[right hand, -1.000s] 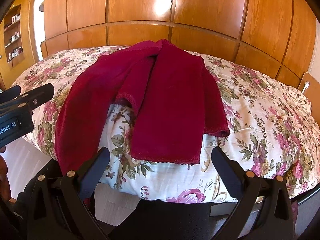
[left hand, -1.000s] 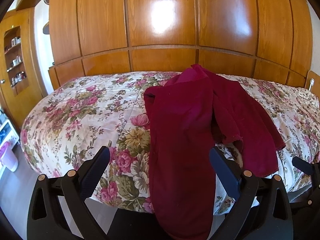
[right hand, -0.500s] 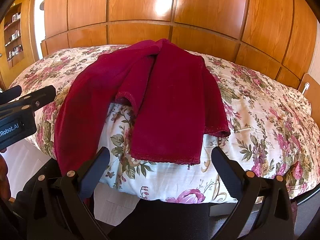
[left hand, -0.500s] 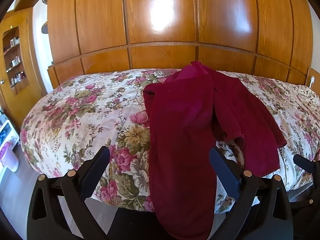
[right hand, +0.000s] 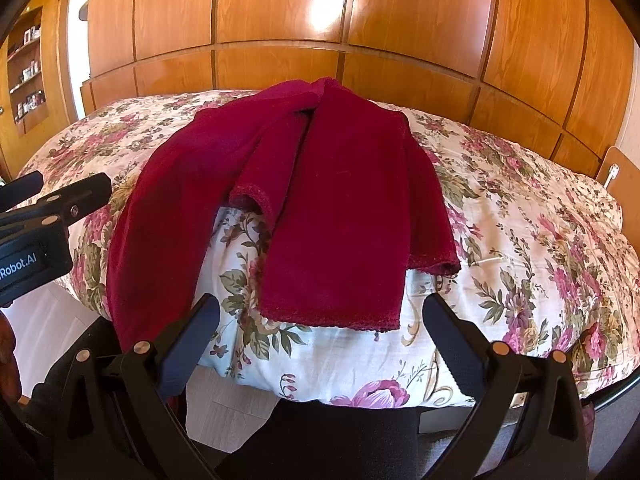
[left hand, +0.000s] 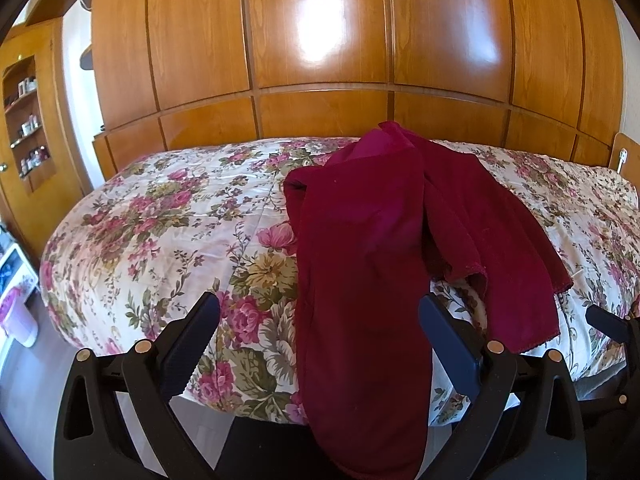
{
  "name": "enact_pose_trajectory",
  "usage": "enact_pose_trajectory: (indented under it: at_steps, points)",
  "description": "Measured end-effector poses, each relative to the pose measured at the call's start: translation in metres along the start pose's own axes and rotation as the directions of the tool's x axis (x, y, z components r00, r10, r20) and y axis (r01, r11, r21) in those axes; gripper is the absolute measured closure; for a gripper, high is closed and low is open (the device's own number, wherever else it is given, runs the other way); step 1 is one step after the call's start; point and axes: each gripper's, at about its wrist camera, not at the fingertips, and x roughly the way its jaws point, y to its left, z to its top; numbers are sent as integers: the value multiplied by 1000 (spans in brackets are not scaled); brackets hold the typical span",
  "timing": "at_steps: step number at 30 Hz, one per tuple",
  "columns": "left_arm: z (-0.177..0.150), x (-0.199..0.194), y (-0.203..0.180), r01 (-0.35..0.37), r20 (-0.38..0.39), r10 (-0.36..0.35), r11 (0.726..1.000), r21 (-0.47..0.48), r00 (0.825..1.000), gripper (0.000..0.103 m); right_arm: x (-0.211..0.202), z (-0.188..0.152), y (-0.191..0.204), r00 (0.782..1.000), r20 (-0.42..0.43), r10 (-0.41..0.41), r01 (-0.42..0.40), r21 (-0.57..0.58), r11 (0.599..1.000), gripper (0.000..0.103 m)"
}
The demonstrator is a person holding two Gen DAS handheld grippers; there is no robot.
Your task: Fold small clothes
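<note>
While both grippers sit short of the bed, nothing is clamped.

Left wrist view: left gripper (left hand: 318, 334) has its fingers (left hand: 192, 336) spread wide, empty. Dark red garment (left hand: 360, 280) lies on the floral bedspread (left hand: 160, 220), right of centre. One long section runs from the far side of the bed, over the near edge, and hangs down between the two fingers without touching either, as far as I can tell. A second section with a scalloped hem fans out to the right and stays on the bed. Glossy wooden panel wall (left hand: 320, 40) behind the bed. Wooden shelf niche (left hand: 28, 120) with small bottles on the far left. Tip of the right gripper (left hand: 612, 328) shows at the right edge.

Right wrist view: right gripper (right hand: 320, 334) also has its fingers (right hand: 448, 340) apart, holding nothing. Garment (right hand: 340, 200) sits centre frame, bunched at the top near the far side of the bed. The wide panel with a lace-like hem ends just ahead of the finger gap, on the bedspread (right hand: 520, 240). The other section drapes off the near-left edge of the bed. Left gripper (right hand: 44, 216) enters from the left edge, beside that hanging section; from this angle I can't tell how its fingers stand.
</note>
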Motion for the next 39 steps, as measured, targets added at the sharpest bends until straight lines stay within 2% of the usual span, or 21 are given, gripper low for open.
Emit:
enact_pose_trajectory:
  at_steps: [10,20,27,29,33,35,39]
  points:
    - [1,12,-3,5,-45,-4,1000,10,999,5,10,0,-6,1000,-28,-1,1,19,1000,2]
    - [-2,42,-3,-1,-146,3,1000,13,989,5,28,-1,-15,996,-93,10,-5,62,998,2]
    - [-4,61,-2,7,-194,-1,1000,31,981,5,27,2,-15,997,-72,17,-13,47,999,2]
    - [-5,67,-6,26,-209,-13,998,61,978,9,29,4,-16,997,-71,17,-14,47,999,2]
    - [-11,85,-16,63,-274,-28,991,119,961,26,31,12,-24,998,-68,12,-8,68,998,2]
    - [-16,92,-21,70,-285,-27,987,142,958,27,32,15,-30,998,-66,7,-1,82,997,2]
    - [-20,96,-28,60,-256,-5,976,208,967,27,42,26,-47,997,-74,-3,13,129,992,2]
